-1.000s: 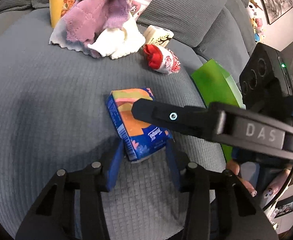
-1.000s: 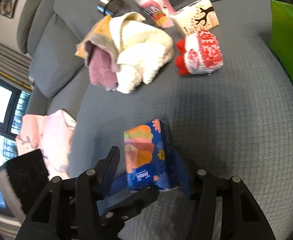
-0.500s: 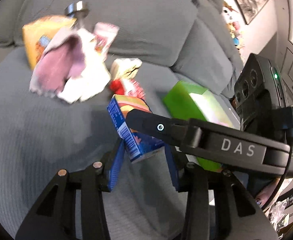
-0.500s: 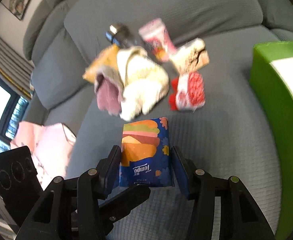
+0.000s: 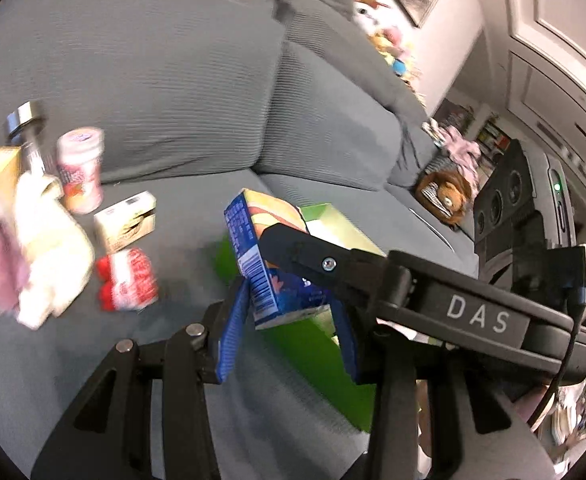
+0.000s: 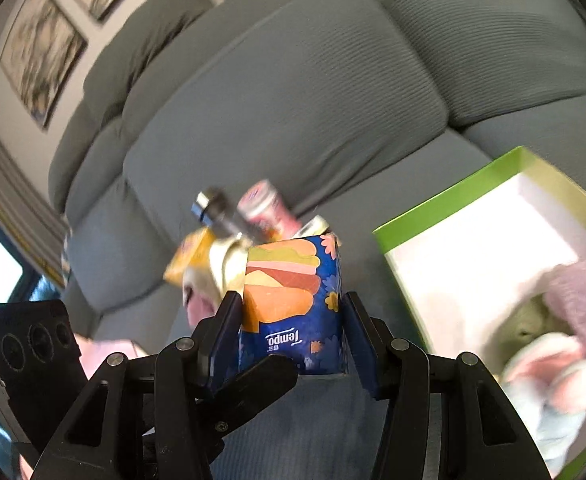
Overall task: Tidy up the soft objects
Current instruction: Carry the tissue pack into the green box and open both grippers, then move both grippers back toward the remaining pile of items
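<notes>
Both grippers are clamping one blue tissue pack point(image 6: 293, 304), holding it in the air above the grey sofa point(image 6: 285, 92). The right gripper point(image 6: 291, 332) is pressing its blue pads on the pack's two sides; "Tempo" is reading upside down on the face toward the camera, under a burger drawing. The left gripper point(image 5: 289, 320) is gripping the same pack point(image 5: 253, 256) by its barcode end. The other tool's black body, marked "DAS", is crossing that view. Just right of the pack, an open green box point(image 6: 445, 196) is sitting on the seat, holding plush items point(image 6: 565, 340). Behind lie blurred cloths point(image 5: 41, 264), a red-white bundle point(image 5: 129, 280), a small carton point(image 5: 125, 220) and a pink pouch point(image 5: 81, 168).
</notes>
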A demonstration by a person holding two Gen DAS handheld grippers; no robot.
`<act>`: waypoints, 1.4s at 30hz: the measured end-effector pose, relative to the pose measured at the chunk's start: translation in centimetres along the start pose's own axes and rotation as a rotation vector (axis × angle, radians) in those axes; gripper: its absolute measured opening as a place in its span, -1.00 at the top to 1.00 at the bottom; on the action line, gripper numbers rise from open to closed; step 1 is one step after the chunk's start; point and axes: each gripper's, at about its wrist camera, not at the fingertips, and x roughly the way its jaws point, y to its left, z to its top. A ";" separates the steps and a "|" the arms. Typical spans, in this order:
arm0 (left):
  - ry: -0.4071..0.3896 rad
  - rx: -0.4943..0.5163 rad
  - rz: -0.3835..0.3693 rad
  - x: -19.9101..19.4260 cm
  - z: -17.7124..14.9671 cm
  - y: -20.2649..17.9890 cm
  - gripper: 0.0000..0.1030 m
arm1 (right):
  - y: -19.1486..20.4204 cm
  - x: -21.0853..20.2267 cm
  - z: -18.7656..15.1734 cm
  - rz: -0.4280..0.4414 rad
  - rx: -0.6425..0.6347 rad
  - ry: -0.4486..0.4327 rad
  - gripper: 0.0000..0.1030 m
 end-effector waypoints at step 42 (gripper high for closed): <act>0.134 -0.065 -0.149 4.6 0.3 -1.4 -0.22 | -8.6 -1.6 0.8 -0.203 0.271 -0.108 -0.58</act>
